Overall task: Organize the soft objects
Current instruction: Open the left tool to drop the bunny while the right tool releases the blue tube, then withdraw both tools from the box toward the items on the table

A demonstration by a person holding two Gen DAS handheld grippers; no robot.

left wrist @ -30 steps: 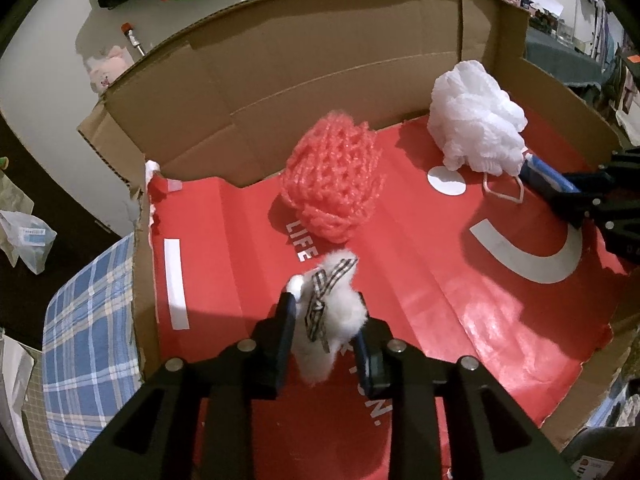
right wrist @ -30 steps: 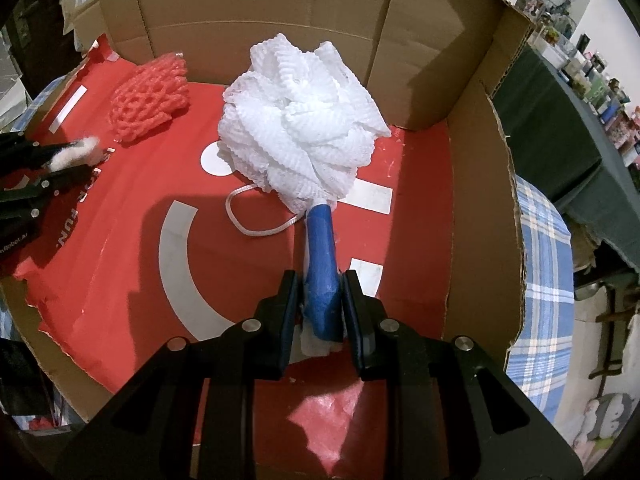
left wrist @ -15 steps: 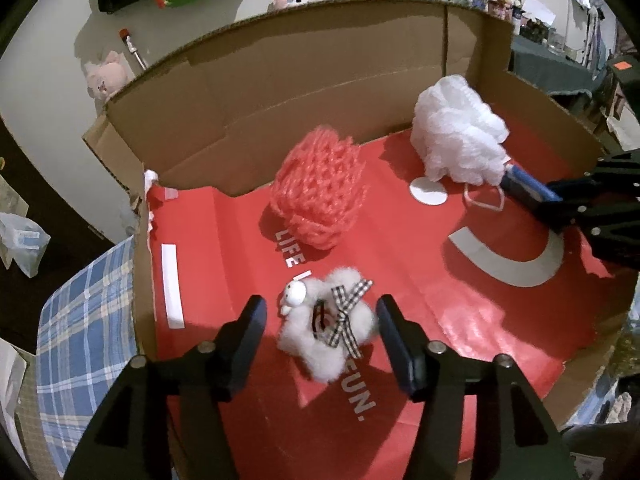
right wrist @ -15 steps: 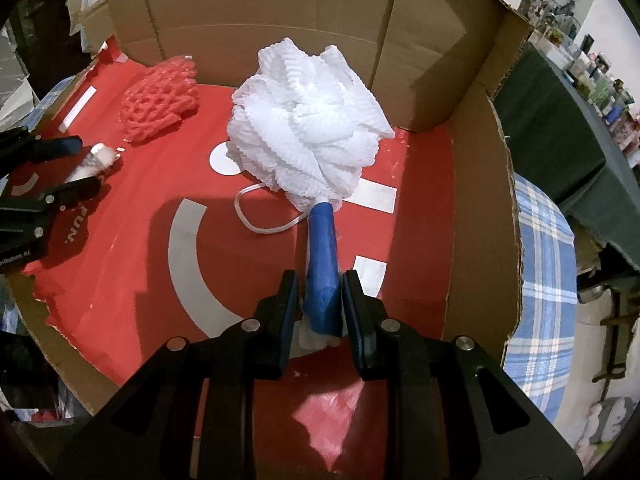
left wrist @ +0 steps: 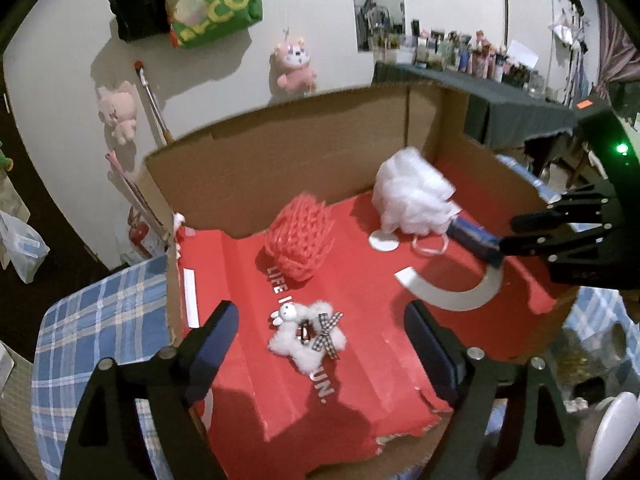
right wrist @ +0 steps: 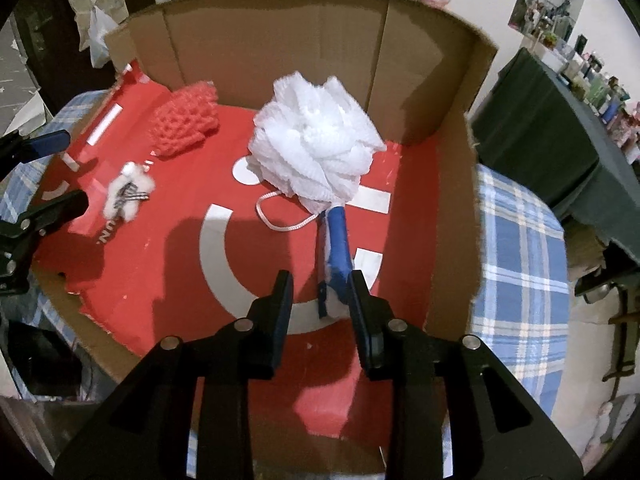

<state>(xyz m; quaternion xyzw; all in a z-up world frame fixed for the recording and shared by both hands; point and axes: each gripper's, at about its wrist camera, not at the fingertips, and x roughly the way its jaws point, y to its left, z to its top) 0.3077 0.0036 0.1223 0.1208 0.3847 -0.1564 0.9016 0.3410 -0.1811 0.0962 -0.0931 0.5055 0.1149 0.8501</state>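
Inside cardboard box [left wrist: 280, 168], left tool [left wrist: 320, 344] spread above plush [left wrist: 306, 338], right tool [right wrist: 320, 304] released beside loofah handle [right wrist: 338, 248]

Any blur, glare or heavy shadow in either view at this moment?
Left wrist view: white loofah smeared by motion blur, plush sheep sharp, fisheye bends the cardboard box walls. Right wrist view: loofah sharp; hard tool shadows and faint sheen on the red liner.

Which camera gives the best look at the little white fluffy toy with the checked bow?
The left wrist view: the small white fluffy toy with the checked bow lies near and central, face and bow clear. The right wrist view shows it small and far left.
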